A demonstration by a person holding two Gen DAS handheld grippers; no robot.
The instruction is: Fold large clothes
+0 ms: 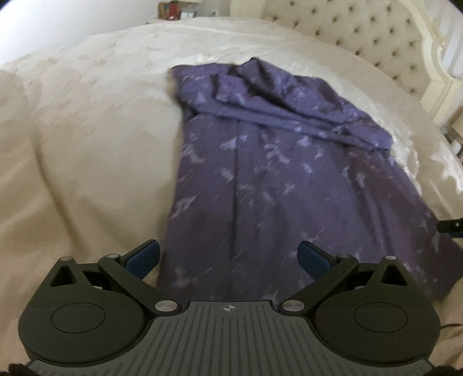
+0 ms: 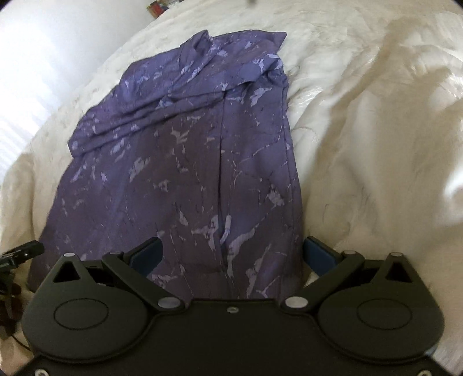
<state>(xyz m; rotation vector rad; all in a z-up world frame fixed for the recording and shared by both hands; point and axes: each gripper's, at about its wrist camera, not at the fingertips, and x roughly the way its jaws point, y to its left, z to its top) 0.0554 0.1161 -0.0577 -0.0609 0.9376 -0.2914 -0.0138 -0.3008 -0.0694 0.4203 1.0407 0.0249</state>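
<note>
**On a cream bed, a purple garment lies between two parted grippers**

Across the cream, satin-sheened bedspread [image 1: 86,138] of a wide bed, a long purple garment of thin fabric with pale lilac splashes [image 1: 260,179] lies stretched lengthwise, its near hem by the cameras and its far end bunched in loose folds. A band of the cloth lies doubled over across the upper part, forming a diagonal ridge. A dark seam line runs down the middle of the flat lower panel.

The left gripper [image 1: 230,259] hovers over the near edge of the garment, its jaws spread wide and holding nothing; its blue-padded fingers [image 1: 143,257] stand one over the bedspread beside the cloth's left border, the other over the cloth itself. The right gripper [image 2: 231,253] likewise hangs above the near hem with jaws released and empty, the garment [image 2: 185,162] filling the gap between them while its right edge falls just inside the right-hand finger.

A cream button-tufted headboard [image 1: 367,40] rises beyond the bed in the left wrist view. Small coloured items on a far shelf [image 1: 173,10] are too blurred to identify.
</note>
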